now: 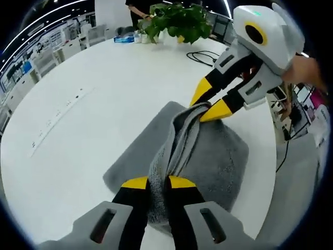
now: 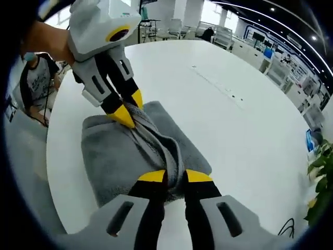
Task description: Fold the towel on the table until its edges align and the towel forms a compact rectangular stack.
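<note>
A grey towel [image 1: 213, 156] lies folded on the white table [image 1: 93, 104], with a raised ridge of cloth stretched between both grippers. In the left gripper view my left gripper [image 1: 158, 182] is shut on the near end of that ridge, while the right gripper [image 1: 209, 105] comes in from the upper right, pinching the far end. In the right gripper view the towel [image 2: 112, 156] spreads below my right gripper [image 2: 175, 176], which is shut on a fold of it. The left gripper [image 2: 130, 108] holds the opposite end at upper left.
A potted green plant [image 1: 179, 21], a blue-white pack [image 1: 124, 38] and black cables [image 1: 200, 56] sit at the table's far edge. A seam with small marks [image 2: 218, 83] runs across the tabletop. A person [image 2: 36, 83] stands beside the table edge. Desks and chairs fill the room behind.
</note>
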`<state>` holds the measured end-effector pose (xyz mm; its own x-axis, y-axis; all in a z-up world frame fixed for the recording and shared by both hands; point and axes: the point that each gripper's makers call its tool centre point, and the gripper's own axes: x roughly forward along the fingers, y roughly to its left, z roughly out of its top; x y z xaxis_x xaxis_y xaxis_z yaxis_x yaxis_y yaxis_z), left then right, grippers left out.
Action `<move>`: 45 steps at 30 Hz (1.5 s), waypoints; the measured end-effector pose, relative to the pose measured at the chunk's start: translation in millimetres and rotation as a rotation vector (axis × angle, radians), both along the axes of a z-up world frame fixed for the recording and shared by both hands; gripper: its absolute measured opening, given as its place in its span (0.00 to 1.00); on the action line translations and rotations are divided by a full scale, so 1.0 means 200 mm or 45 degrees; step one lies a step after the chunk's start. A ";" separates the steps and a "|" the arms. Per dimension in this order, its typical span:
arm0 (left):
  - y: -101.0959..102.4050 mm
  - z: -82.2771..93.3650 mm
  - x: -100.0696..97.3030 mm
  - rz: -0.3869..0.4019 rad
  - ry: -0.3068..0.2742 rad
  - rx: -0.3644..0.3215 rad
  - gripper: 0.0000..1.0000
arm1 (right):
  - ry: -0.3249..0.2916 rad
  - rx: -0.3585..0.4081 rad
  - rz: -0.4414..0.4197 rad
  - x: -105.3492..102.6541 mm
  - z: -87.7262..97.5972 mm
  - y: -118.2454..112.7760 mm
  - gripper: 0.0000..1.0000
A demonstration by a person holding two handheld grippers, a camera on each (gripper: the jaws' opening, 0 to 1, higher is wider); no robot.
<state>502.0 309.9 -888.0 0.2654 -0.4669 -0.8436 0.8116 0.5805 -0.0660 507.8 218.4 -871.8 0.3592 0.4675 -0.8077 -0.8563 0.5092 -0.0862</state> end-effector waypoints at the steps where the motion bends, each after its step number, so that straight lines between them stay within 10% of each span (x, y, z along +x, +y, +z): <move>1: 0.01 -0.01 0.01 0.005 0.002 0.000 0.13 | 0.001 -0.003 0.002 0.00 0.00 0.00 0.13; 11: 0.06 -0.04 0.04 0.189 0.097 -0.092 0.17 | -0.017 0.029 -0.012 0.01 0.03 0.02 0.15; 27: 0.17 0.15 0.16 0.250 -0.199 -0.078 0.19 | -0.086 0.098 -0.105 0.05 0.15 -0.05 0.17; 38: 0.08 0.14 0.00 0.115 -0.206 -0.160 0.18 | -0.027 0.155 -0.050 -0.04 0.15 0.03 0.07; 45: 0.07 0.11 -0.09 0.038 -0.204 -0.127 0.17 | 0.035 0.007 -0.016 -0.05 0.03 0.04 0.08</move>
